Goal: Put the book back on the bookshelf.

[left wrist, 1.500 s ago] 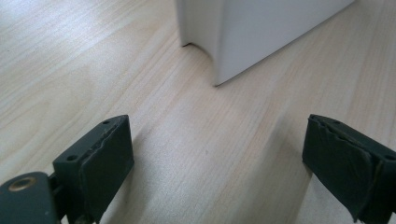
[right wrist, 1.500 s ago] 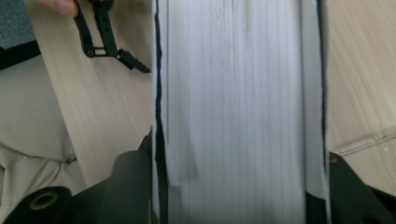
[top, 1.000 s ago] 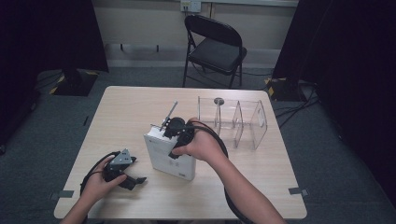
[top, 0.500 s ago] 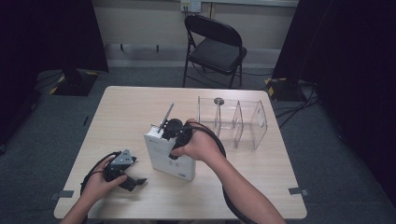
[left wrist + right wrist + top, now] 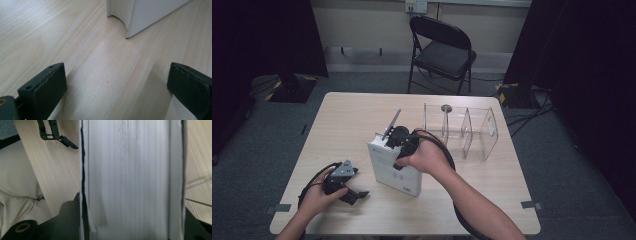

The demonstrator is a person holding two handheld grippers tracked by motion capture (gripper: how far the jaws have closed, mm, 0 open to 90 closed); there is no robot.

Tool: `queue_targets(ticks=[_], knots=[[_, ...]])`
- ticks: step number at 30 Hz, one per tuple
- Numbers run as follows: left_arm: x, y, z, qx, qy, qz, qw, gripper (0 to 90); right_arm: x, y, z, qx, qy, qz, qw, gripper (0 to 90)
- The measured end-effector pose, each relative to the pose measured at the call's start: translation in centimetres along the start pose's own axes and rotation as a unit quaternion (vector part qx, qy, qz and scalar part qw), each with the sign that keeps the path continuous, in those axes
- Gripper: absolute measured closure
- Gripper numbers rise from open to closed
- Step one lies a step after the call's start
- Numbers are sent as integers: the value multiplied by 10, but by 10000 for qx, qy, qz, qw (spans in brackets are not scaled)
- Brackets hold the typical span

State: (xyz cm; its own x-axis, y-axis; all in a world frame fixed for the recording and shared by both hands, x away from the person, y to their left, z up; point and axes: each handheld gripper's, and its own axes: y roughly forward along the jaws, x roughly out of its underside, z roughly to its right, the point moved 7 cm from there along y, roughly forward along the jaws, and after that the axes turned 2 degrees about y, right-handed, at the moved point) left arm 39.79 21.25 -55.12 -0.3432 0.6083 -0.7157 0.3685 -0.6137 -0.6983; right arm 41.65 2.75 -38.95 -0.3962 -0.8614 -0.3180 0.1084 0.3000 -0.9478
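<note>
Right gripper jaws closing on book, clear organizer beside

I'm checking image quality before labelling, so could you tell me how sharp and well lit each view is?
High view: even light on the table, dark surroundings, sharp. Left gripper view: crisp wood grain, soft shadows beside the pads. Right gripper view: the white book sits very close, its page edges slightly soft.
</note>
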Motion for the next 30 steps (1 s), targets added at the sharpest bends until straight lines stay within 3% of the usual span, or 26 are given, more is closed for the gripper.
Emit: queue_targets(ticks=[14,30], knots=[[0,0,0,0,1,-3,10000,17,13,-19,5,-122,218,33,9997,524],[0,0,0,8,8,-8,10000,14,36,-40,16,-48,454,4,9990,524]])
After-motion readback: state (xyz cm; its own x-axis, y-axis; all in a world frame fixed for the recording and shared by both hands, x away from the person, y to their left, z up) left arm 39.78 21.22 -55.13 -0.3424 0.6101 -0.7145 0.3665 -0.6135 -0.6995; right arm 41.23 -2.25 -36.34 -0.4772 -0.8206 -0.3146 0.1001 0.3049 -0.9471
